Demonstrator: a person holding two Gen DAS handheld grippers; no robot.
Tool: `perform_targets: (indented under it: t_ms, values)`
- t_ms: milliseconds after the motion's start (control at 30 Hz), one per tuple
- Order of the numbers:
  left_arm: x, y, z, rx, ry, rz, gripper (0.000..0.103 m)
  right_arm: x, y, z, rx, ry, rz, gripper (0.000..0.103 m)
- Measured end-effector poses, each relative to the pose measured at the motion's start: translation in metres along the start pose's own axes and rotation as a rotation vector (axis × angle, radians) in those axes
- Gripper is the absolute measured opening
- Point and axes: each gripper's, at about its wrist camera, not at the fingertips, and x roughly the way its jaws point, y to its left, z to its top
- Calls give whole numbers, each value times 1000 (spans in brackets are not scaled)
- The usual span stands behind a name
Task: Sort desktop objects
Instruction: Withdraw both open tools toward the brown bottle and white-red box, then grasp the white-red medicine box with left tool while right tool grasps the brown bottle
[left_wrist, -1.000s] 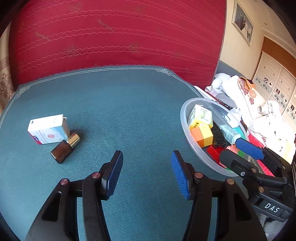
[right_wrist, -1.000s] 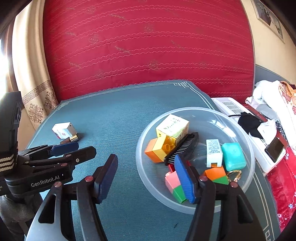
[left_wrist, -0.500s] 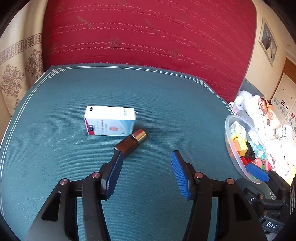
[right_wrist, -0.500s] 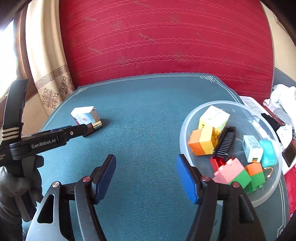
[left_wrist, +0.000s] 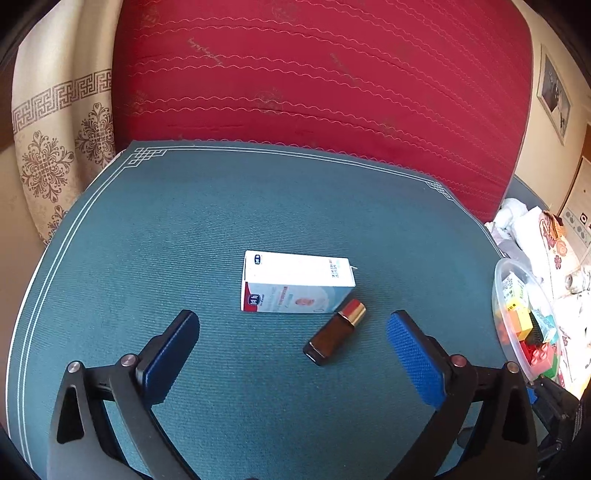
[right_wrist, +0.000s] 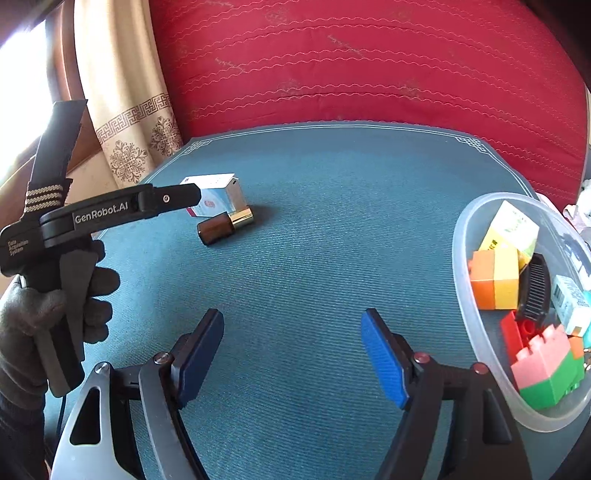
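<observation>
A white medicine box (left_wrist: 295, 282) lies on the teal table mat (left_wrist: 258, 206), with a small brown bottle with a gold cap (left_wrist: 334, 338) just in front of it. My left gripper (left_wrist: 291, 339) is open and empty, with the bottle between its fingers and the box just beyond. The box (right_wrist: 218, 194) and bottle (right_wrist: 223, 225) also show in the right wrist view, beside the left gripper's finger (right_wrist: 122, 210). My right gripper (right_wrist: 291, 343) is open and empty over bare mat, left of a clear plastic bowl (right_wrist: 469, 332).
The bowl (left_wrist: 500, 306) holds toy bricks (right_wrist: 495, 280), a yellow-green box (right_wrist: 511, 227), a black comb (right_wrist: 533, 291) and other small items. A red cushion (left_wrist: 314, 74) stands behind the table. A patterned curtain (left_wrist: 62, 140) hangs at the left. Clutter (left_wrist: 546, 236) lies off the right edge.
My left gripper has swung left from the bowl toward the box and bottle and opened wider. My right gripper has shifted left, so the bowl now sits at its right.
</observation>
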Motion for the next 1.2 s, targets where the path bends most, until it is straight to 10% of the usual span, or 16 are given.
perform_targets:
  t_ms: [1067,1200]
  values:
    - [57,-5,22,78,26,38,103,52,24,22,-55,62,65,80]
    - [55,1,20,32,30,-1,88,59,27,26,-67,63,78,80]
